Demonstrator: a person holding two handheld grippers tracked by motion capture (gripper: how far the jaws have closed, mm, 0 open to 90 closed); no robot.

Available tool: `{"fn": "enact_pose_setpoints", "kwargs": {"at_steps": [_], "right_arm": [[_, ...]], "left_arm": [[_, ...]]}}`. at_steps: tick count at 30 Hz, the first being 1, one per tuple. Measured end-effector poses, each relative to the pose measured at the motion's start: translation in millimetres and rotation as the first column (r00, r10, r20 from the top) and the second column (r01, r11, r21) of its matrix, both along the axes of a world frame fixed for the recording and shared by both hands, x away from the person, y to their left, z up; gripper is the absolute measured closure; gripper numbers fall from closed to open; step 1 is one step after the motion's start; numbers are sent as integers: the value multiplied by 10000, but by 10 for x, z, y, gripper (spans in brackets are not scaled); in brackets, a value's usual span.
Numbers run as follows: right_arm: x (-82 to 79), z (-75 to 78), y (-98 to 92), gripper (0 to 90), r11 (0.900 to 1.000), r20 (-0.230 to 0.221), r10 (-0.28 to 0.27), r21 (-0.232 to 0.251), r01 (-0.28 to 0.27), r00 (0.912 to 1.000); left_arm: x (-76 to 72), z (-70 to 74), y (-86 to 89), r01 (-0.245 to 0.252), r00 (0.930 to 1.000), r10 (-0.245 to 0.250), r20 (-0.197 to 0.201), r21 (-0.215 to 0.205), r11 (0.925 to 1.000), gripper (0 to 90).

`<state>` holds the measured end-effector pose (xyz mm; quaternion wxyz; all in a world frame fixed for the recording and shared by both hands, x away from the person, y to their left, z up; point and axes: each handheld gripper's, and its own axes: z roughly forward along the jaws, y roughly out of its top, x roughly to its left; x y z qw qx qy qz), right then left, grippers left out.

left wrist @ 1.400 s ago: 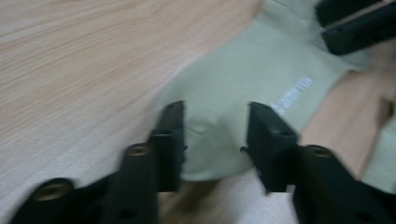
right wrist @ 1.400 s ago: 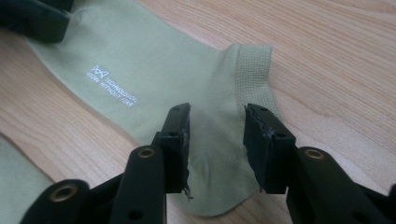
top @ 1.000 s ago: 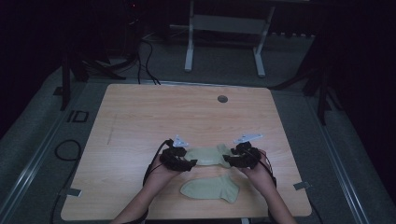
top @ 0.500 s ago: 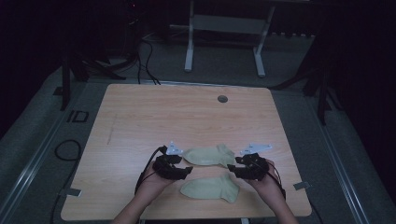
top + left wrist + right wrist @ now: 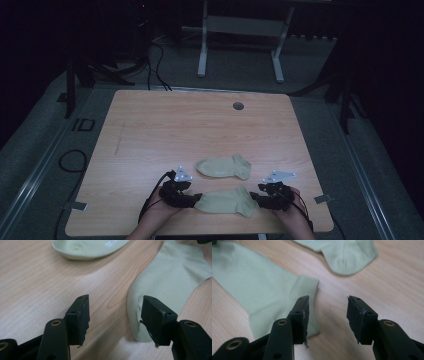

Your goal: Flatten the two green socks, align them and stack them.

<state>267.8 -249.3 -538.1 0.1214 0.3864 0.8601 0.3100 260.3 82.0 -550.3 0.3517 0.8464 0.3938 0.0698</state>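
Along the near edge of the table (image 5: 150, 125), the near sock (image 5: 226, 201) is lying flat, its long axis running left to right between both grippers. The left gripper (image 5: 192, 200) is sitting at the toe end, the right gripper (image 5: 256, 199) at the cuff end, each equally near its end. Both pairs of jaws are standing partly open, gripping nothing. The far sock (image 5: 223, 166) is lying just beyond, parallel.
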Motion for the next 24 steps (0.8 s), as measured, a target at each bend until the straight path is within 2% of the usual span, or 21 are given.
{"fn": "enact_pose_setpoints", "kwargs": {"at_steps": [4, 6, 9, 16, 17, 19, 20, 24], "right_arm": [[-62, -78, -18, 551, 9999, -173, -23, -128, 21, 9998], [-96, -113, -8, 561, 9993, -123, 17, -380, -22, 9999], [-120, -119, -11, 590, 9996, -105, -6, -281, 3, 9999], [-131, -127, 3, 735, 9998, -266, 184, -100, -187, 9995], [-128, -129, 1, 784, 9996, -405, 270, 51, -268, 9988], [-128, -131, 3, 821, 9995, -442, 304, 92, -300, 9986], [-128, -133, 4, 830, 9993, -502, 337, 169, -329, 9982], [-133, -128, 15, 856, 9992, -519, 388, 107, -383, 9979]], "left_arm": [[-62, -40, 8, -57, 10000, 56, 71, 185, 9998, 441], [-85, -54, 21, -146, 9999, 145, 54, 239, 9996, 452], [-92, -69, 39, -240, 9997, 240, 6, 164, 9996, 490], [-108, -88, 1, 168, 9998, -170, 50, 328, 9993, 590], [-109, -89, -3, 195, 9998, -196, 48, 328, 9993, 636], [-114, -92, -15, 329, 9995, -329, 5, 257, 9991, 695], [-120, -94, -27, 395, 9992, -395, 22, 262, 9989, 707], [-137, -100, -66, 620, 9981, -620, 8, 297, 9976, 852]]}}
